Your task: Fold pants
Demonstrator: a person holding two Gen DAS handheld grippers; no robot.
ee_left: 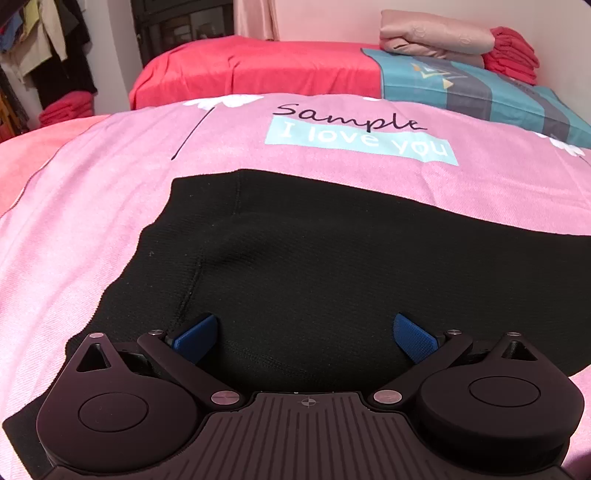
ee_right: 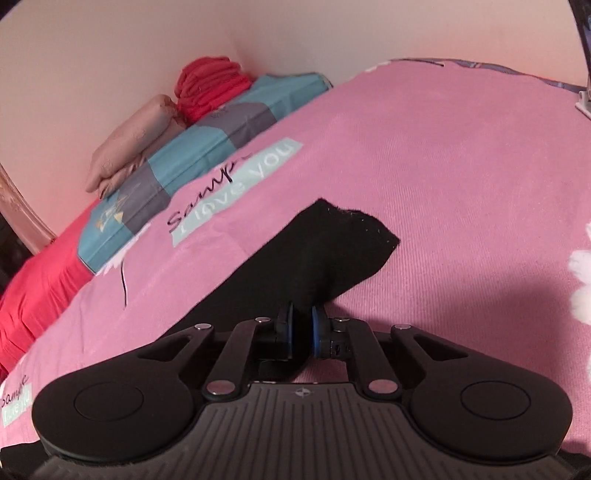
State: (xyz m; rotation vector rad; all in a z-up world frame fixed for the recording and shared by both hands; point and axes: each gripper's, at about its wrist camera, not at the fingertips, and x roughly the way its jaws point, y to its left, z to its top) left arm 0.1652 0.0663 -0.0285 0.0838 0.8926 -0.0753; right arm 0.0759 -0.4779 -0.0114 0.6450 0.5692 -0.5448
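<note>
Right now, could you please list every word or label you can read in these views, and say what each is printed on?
"Sample": black script on the pink blanket.
"I love you": white letters on the light blue band printed on that blanket, below "Sample".
A second copy of the print at the blanket's near left edge in the right wrist view is too small and blurred to read for certain.
The black pants and both grippers show no text.

**Pink bedroom, beds side by side**

A pink blanket (ee_left: 110,192) printed "Sample I love you" is covering the near bed. A red-sheeted bed (ee_left: 258,66) is lying beyond it, against the pale wall (ee_right: 110,55). Folded beige bedding (ee_left: 432,35) and red towels (ee_left: 513,55) are sitting far right on a teal-grey quilt (ee_left: 480,92). Clothes (ee_left: 44,40) are hanging far left.
</note>
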